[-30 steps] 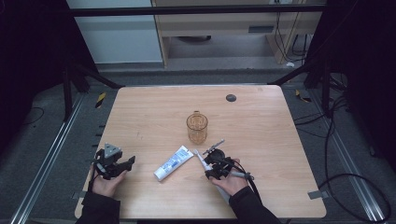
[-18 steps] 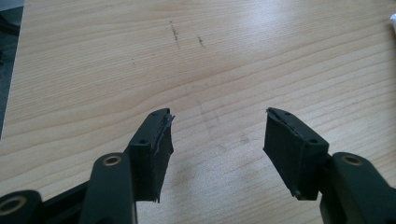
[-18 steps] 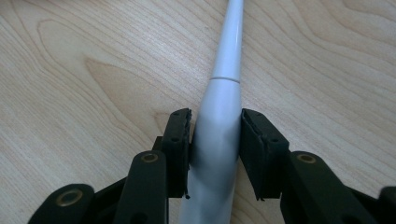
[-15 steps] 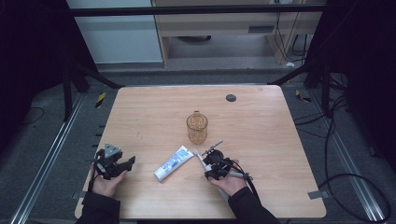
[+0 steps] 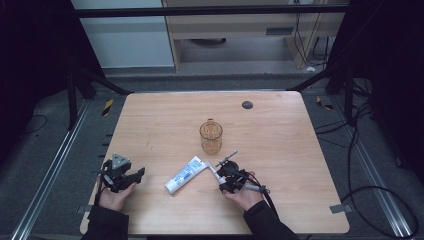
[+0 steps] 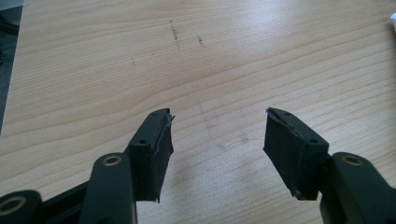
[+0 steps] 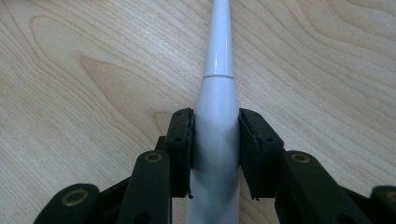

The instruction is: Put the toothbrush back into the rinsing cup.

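My right tool (image 7: pixel 215 140) has just been closing onto the white toothbrush (image 7: pixel 218 79) handle lying on the table (image 5: pixel 280 125) near the toothpaste tube (image 5: pixel 186 174). It looks light, stiff and slippery, so I grip the thick handle. My left tool (image 6: pixel 218 140) stands apart.

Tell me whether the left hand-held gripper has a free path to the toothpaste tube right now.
Probably yes. The left hand-held gripper is open and empty, and only bare table lies between it and the tube. The right hand-held gripper is on the tube's far side.
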